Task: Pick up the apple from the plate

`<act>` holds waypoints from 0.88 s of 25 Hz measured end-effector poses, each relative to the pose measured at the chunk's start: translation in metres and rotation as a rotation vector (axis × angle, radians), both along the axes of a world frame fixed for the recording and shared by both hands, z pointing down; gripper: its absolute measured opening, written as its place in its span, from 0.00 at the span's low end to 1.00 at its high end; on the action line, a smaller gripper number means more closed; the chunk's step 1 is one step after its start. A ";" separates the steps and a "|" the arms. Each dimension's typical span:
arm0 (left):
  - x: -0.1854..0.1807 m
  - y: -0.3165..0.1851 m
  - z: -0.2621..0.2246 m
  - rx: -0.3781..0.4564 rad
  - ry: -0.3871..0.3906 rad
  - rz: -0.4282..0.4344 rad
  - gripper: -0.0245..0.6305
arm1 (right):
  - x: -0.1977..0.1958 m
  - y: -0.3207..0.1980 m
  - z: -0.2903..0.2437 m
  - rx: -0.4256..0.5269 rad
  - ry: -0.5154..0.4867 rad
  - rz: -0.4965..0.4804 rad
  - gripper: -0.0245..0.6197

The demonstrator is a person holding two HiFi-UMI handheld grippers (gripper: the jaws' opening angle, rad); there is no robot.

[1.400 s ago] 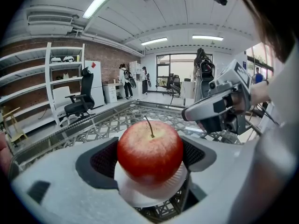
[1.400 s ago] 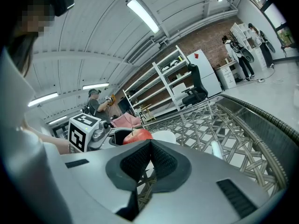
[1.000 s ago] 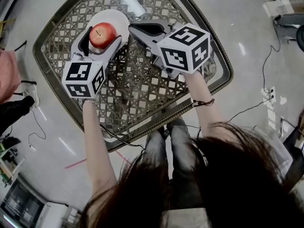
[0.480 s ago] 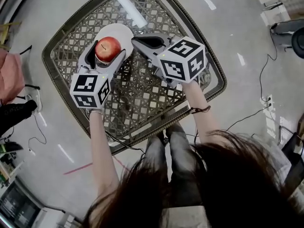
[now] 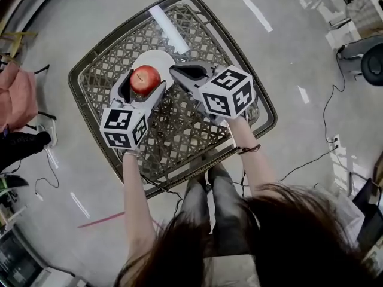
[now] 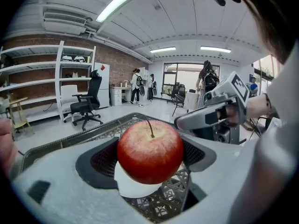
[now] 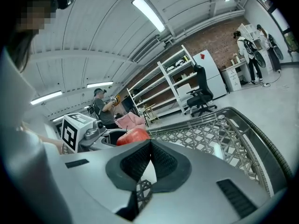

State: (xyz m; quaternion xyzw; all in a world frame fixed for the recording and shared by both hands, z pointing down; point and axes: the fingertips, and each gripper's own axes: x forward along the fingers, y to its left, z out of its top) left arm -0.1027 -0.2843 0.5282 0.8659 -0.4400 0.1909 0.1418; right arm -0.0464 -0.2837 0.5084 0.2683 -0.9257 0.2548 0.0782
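Apple (image 5: 145,78), red w/ stem up, sits between the left gripper (image 5: 143,81) jaws. Both dark pads press on its sides, so that gripper's clamped on it. White plate (image 5: 159,59) shows right under and behind the apple; can't tell if the fruit is touching it or just clear. Plate's on the woven lattice table (image 5: 84,103), toward the far-left part. Right gripper (image 5: 175,70) is just beside the apple on its right, jaws closed together w/ nothing btw them, tips at the plate's right edge. Person's at the table's near edge, both arms out over it. Office chair (image 6: 86,104) & shelving show in the bkgd of the left gripper view.
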 end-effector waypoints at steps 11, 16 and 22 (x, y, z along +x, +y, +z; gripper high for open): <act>-0.001 0.020 -0.040 0.003 0.053 -0.050 0.67 | -0.004 0.013 -0.042 0.030 -0.022 -0.019 0.05; -0.002 0.032 -0.059 0.003 0.082 -0.073 0.67 | -0.004 0.022 -0.065 0.053 -0.042 -0.023 0.05; -0.003 0.042 -0.084 0.018 0.121 -0.101 0.67 | -0.005 0.029 -0.089 0.077 -0.055 -0.034 0.05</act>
